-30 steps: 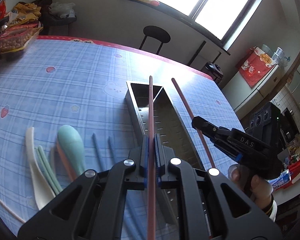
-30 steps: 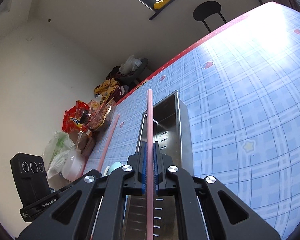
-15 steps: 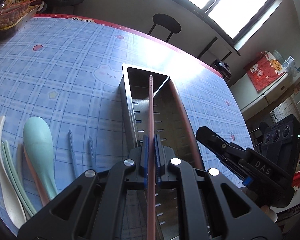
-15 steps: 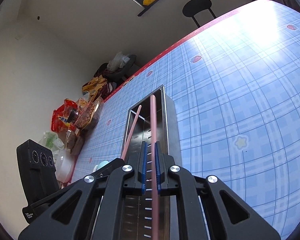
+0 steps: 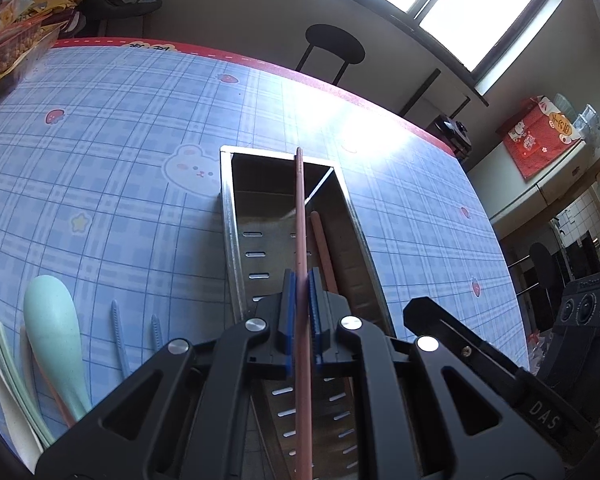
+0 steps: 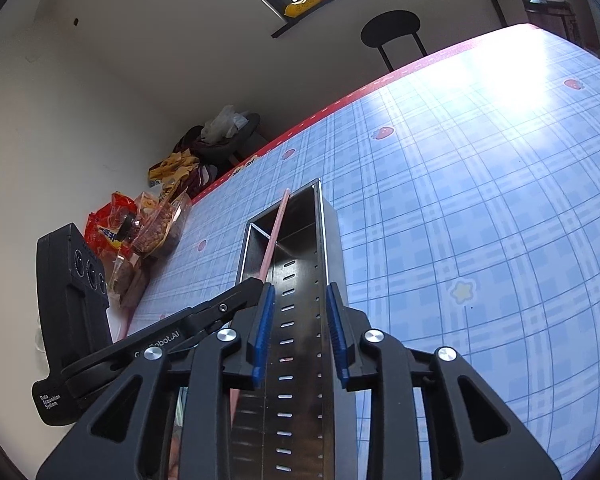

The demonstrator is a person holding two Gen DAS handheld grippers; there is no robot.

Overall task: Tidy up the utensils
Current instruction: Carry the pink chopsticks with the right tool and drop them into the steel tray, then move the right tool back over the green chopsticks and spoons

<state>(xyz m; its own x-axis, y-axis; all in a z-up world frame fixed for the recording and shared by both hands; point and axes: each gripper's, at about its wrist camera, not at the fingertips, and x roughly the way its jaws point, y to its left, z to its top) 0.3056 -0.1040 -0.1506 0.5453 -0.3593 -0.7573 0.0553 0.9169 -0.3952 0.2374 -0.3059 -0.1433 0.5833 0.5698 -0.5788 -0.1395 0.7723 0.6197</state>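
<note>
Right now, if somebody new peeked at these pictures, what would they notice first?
Probably the shiny metal box in the middle of the blue checked tablecloth. The left gripper holds a pink chopstick above it, while another pink chopstick lies inside. Pastel spoons wait at the left.

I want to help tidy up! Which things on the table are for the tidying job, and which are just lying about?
For the job:
- metal holder
- pink chopstick in the left gripper
- pink chopstick already inside
- right gripper, jaws opening, nothing between them
- spoons and blue chopsticks waiting on the tablecloth

Just lying about:
- snack bags
- black stool
</note>
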